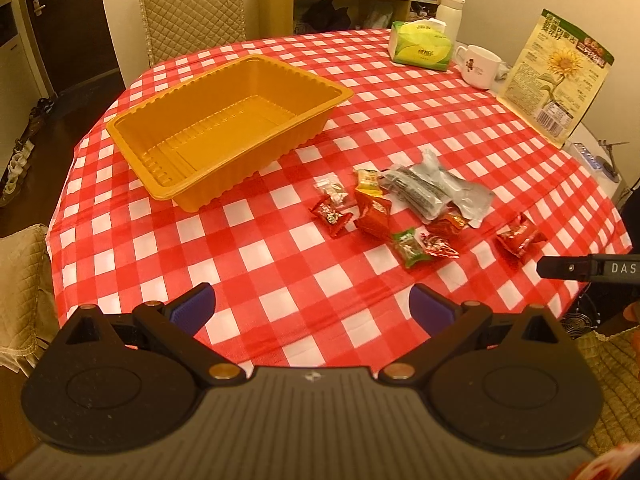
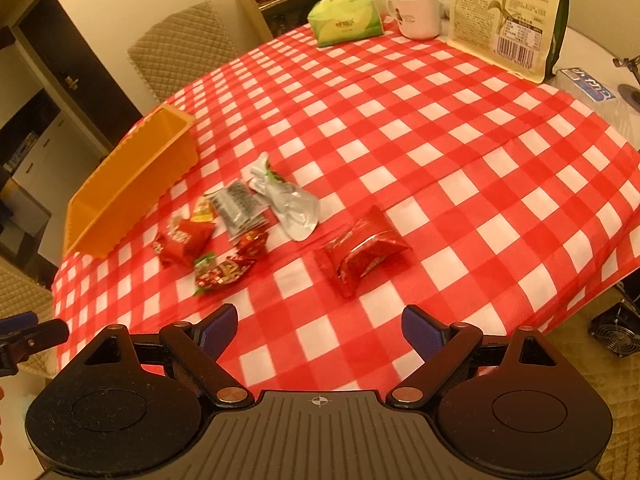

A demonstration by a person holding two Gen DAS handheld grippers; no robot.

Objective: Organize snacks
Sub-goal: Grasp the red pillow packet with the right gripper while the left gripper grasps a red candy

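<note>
Left wrist view shows my left gripper (image 1: 310, 306) with jaws spread wide and holding nothing; the right gripper (image 2: 320, 330) is likewise agape and empty. Beyond them all the snacks (image 1: 404, 208) lie loose on the surface (image 1: 260, 264). Farther off, the orange tray (image 1: 224, 128) holds nothing, so I judge sorting has not begun.

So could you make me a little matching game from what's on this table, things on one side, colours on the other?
Things:
1. tray
2. mug
3. tissue pack
4. lone snack packet nearest the right claw

Colours:
A. green and yellow
B. red
C. orange
D. white

Pairs: 1-C, 2-D, 3-A, 4-B
</note>
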